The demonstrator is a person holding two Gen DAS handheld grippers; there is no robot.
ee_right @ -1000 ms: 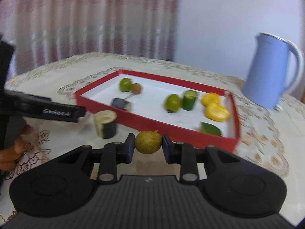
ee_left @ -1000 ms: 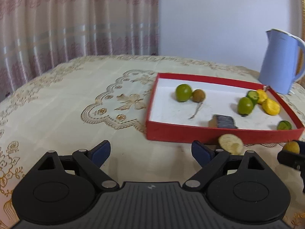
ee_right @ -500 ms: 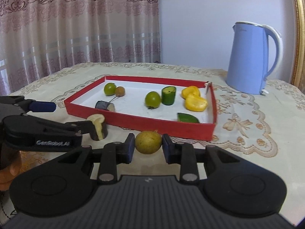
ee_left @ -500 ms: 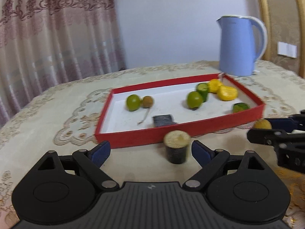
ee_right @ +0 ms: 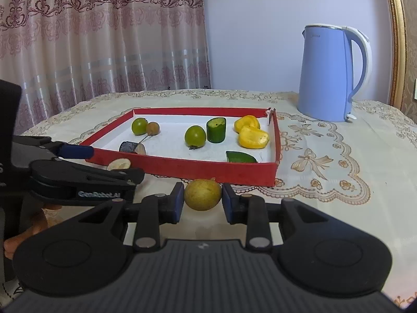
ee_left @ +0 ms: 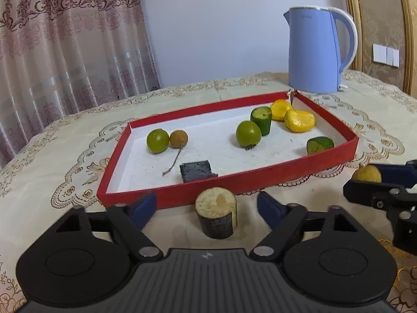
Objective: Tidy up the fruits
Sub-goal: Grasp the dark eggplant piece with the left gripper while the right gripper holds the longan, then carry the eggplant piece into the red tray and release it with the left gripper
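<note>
A red tray point(ee_left: 234, 182) with a white floor holds two green round fruits point(ee_left: 157, 140), a brown longan point(ee_left: 178, 138), green cucumber pieces point(ee_left: 261, 120), yellow pieces point(ee_left: 299, 121) and a dark chunk point(ee_left: 195, 170). A dark-skinned cut stub point(ee_left: 216, 212) stands upright on the tablecloth just in front of the tray, between the fingers of my open left gripper point(ee_left: 207, 206). My right gripper point(ee_right: 202, 202) is shut on a yellow round fruit point(ee_right: 202, 194), held before the tray's front wall point(ee_right: 208, 169). That fruit also shows in the left wrist view point(ee_left: 366, 174).
A blue electric kettle point(ee_right: 331, 75) stands behind the tray at the right. A cream embroidered tablecloth point(ee_right: 325, 161) covers the table. Pink curtains point(ee_left: 65, 52) hang behind on the left. The left gripper point(ee_right: 78, 180) lies close to the left of my right one.
The left gripper has swung right and closed in, so the cut stub now sits between its open fingers. The right gripper still holds the yellow fruit, nearly still.
</note>
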